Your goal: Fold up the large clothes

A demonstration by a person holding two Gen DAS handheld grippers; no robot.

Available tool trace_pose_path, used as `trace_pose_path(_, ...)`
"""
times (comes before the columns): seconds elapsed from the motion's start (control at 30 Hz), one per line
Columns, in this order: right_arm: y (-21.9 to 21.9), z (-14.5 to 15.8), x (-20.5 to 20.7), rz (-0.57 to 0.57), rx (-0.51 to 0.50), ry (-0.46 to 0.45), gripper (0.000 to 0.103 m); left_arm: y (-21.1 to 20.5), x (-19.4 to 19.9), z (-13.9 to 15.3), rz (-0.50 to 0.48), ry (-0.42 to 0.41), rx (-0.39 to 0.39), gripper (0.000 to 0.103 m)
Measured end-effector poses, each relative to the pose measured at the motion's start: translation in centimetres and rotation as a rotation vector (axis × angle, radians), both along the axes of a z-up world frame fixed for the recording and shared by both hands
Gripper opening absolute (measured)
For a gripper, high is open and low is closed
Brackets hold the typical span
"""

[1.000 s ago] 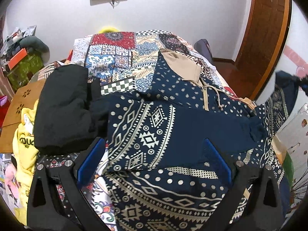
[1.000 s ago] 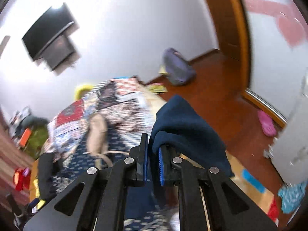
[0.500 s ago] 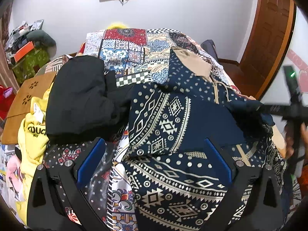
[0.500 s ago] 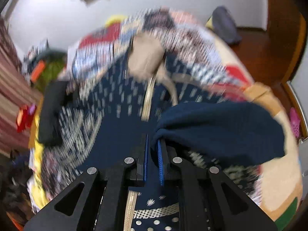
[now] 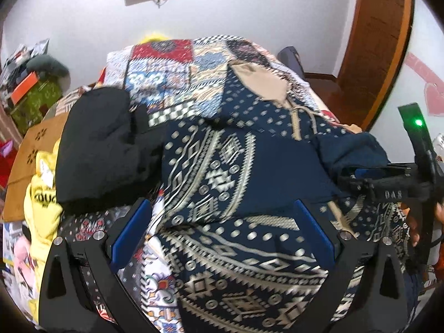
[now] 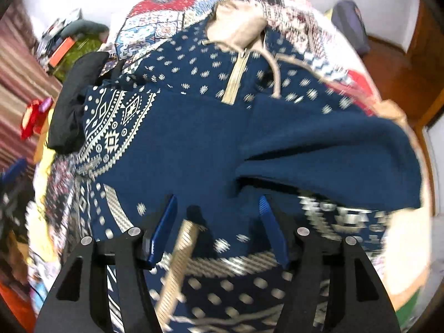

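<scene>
- Left gripper point(image 5: 222, 233): jaws spread wide and empty, hovering over the lower front of the navy patterned hoodie point(image 5: 222, 172), which lies face-up across the patchwork bedspread point(image 5: 177, 63) with its beige hood point(image 5: 259, 83) towards the wall.
- Right gripper point(image 6: 219, 227): jaws parted, nothing pinched between the blue pads point(image 6: 163, 230); the right sleeve point(image 6: 333, 149) lies folded inward across the chest, just ahead of the fingertips.
- Left sleeve point(image 5: 211, 172), patterned, is also laid across the body, its edge close to a black garment point(image 5: 105, 149) heaped beside the hoodie.
- Risk 1 (judgement): the right sleeve appears puffed and only loosely laid; it may slide back off the chest, since nothing is pressing it flat.
- Risk 2 (judgement): a bottom-hem fold taken with only one layer pinched would drag the front panel and undo both sleeve folds.
- Risk 3 (judgement): the left jaws, closing near the bed's left side, could catch the black garment or the bedspread together with the hoodie.
- Risk 4 (judgement): the beige drawstring point(image 6: 273, 69) trails loose over the chest and could snag on a finger.
- Legible writing: white letters "DAS" on the body of the right gripper as seen in the left wrist view; partial black lettering, roughly "OUC", on a yellow garment point(image 5: 41, 194) at the left edge. No other text is readable.
</scene>
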State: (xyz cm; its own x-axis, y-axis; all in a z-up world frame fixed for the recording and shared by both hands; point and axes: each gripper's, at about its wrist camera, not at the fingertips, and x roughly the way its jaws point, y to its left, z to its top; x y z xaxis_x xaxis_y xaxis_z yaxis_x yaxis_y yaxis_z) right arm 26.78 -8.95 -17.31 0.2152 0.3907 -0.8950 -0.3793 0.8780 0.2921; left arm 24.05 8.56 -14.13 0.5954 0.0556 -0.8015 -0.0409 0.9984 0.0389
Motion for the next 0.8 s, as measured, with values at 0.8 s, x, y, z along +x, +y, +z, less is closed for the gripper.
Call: trace_pose_path(0.8,-21.0,1.4,-2.3,-0.507,-0.088,-0.175,0.072,-26.7,12.0,-5.6,-0.540,0.121,0.103,0.102)
